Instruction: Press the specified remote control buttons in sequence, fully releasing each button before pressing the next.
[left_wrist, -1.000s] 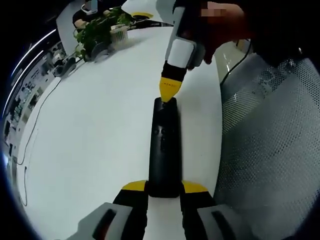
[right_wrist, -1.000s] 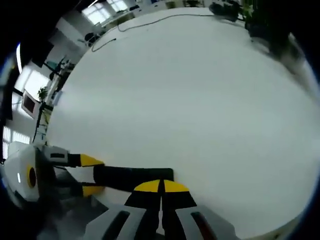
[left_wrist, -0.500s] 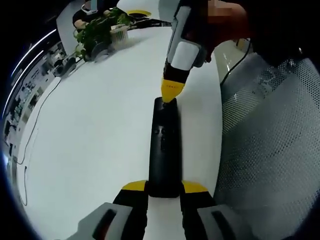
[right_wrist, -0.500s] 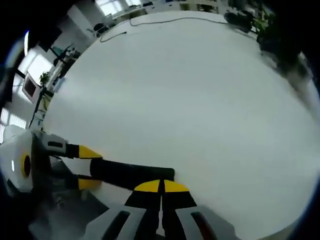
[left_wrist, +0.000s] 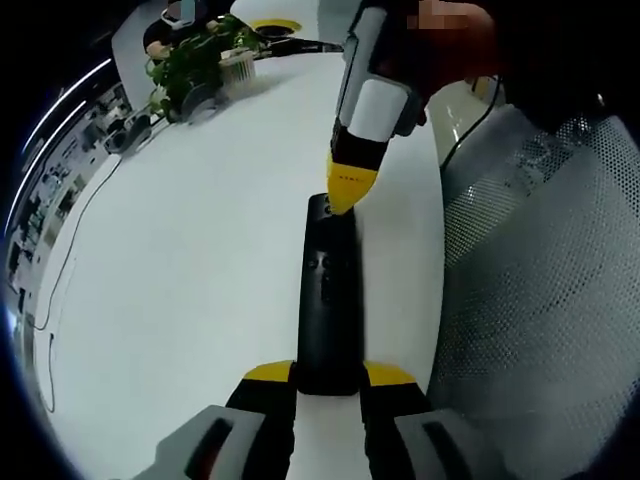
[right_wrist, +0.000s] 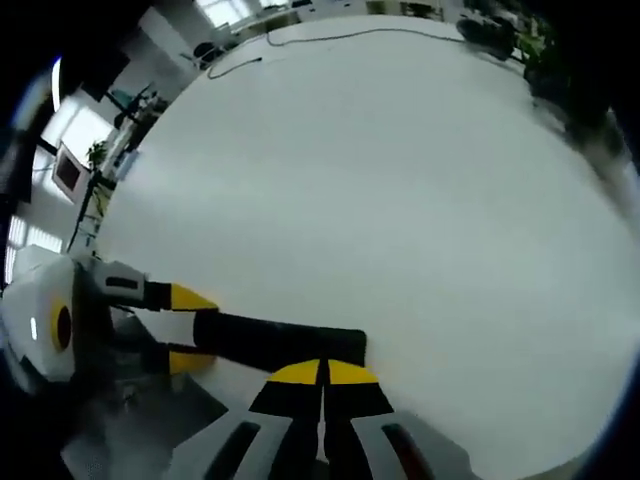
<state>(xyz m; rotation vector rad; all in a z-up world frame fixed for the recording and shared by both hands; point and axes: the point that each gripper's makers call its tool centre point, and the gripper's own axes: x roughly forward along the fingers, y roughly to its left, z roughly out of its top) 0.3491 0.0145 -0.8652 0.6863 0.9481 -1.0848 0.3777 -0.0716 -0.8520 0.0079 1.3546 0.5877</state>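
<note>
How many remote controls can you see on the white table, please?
1. The black remote control lies on the white table, its near end between the left gripper's jaws, the right gripper's tip at its far end.

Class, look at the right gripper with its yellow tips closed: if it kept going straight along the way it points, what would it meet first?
Most likely the far end of the black remote. The right gripper points its shut tips down at that end, which the left gripper holds on the white table. Whether it already touches is unclear.
</note>
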